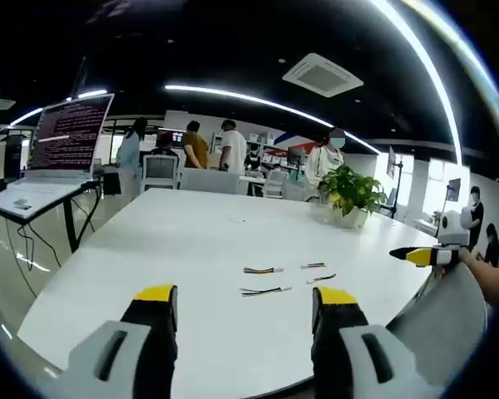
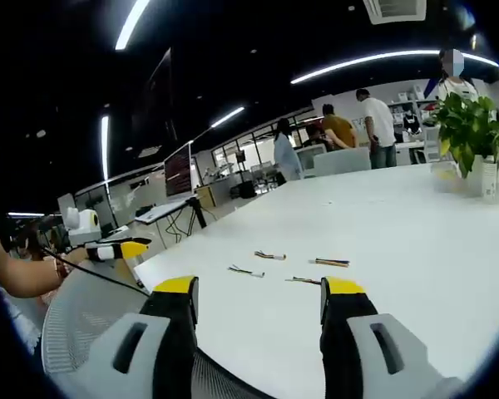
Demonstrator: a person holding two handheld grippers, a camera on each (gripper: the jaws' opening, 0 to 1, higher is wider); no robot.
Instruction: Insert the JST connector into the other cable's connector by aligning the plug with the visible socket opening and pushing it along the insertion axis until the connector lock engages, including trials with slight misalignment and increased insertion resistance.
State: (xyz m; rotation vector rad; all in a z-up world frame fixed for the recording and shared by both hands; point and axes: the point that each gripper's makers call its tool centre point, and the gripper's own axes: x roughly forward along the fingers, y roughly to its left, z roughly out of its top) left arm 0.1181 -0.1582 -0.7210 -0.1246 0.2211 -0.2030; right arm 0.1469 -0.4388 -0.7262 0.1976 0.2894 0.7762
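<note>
Both the left tongs [image 1: 243,303] and the right tongs [image 2: 259,298] are held spread and empty above the near edge of the white tabletop [image 1: 191,249], apparently for approach, while the four short cables [image 1: 264,291] lie apart at its middle; no writing can be read.

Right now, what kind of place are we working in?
Probably an open-plan office or lab: a long white table under strip ceiling lights, a laptop on a stand, a potted plant, and people standing at desks behind.
</note>
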